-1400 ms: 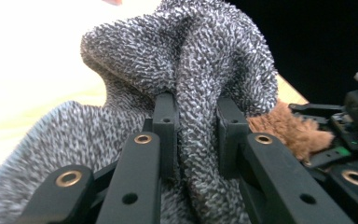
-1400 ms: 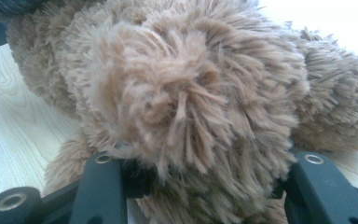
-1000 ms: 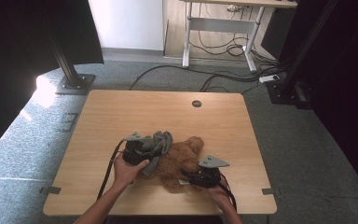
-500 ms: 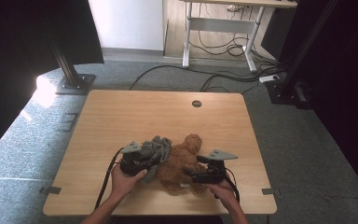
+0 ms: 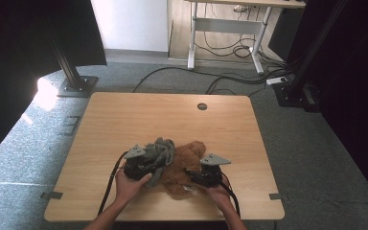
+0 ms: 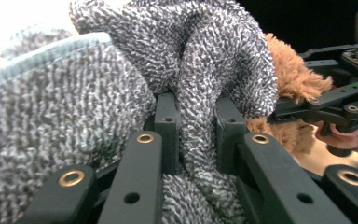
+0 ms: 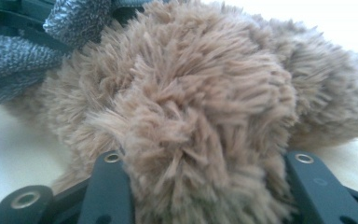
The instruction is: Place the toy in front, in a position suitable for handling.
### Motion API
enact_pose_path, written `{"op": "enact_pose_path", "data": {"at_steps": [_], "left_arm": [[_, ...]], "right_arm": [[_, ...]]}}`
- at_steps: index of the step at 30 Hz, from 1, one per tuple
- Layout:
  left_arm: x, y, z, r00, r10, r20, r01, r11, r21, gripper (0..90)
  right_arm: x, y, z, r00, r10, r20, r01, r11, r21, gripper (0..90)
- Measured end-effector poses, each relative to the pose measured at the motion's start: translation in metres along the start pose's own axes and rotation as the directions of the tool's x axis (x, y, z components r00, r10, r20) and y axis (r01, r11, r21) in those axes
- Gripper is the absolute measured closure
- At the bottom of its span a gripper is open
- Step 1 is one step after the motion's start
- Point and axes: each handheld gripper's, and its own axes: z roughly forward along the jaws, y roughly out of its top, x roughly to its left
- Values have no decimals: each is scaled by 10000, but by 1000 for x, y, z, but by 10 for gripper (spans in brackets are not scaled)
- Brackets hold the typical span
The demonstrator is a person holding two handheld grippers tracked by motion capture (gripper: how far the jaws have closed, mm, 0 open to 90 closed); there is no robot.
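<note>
A brown plush toy (image 5: pixel 188 160) lies on the wooden table (image 5: pixel 124 115) near its front edge. A grey knitted cloth (image 5: pixel 160 151) is draped against the toy's left side. My left gripper (image 6: pixel 196 107) is shut on a fold of that cloth (image 6: pixel 200 93), with the plush (image 6: pixel 289 74) just behind it. At the toy's right side, my right gripper (image 7: pixel 205 186) has just been closing its jaws. Thick fur (image 7: pixel 205 102) bulges between them and both jaws press into it. The grey cloth (image 7: pixel 18 56) is at that view's upper left.
A round cable hole (image 5: pixel 201 106) sits in the table's far edge. Behind the table are a desk frame (image 5: pixel 225 28), floor cables (image 5: pixel 230 81) and a black stand base (image 5: pixel 74 86). Bare wood stretches across the far half.
The right hand has shifted a little at the toy's right side. The left hand and the grey cloth have stayed where they were.
</note>
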Motion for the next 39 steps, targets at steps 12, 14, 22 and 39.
{"op": "enact_pose_path", "data": {"at_steps": [12, 14, 22, 39], "left_arm": [[27, 36, 43, 9996, -292, 14, 292, 9996, -34, 747], [26, 33, 40, 9998, -211, 54, 211, 9998, -38, 747], [7, 2, 12, 9978, -66, 667, 92, 9992, -382, 751], [-11, -26, -5, 9948, -202, 1002, 262, 9979, -596, 754]], "right_arm": [[-38, 17, 22, 9900, 189, 1398, -92, 9975, -696, 577], [-37, 15, 20, 9912, 162, 1313, -61, 9971, -765, 571], [-18, -2, -9, 9988, -311, 382, 336, 9972, -670, 461], [-16, 12, -32, 9947, 204, -1007, -245, 9989, -392, 213]]}}
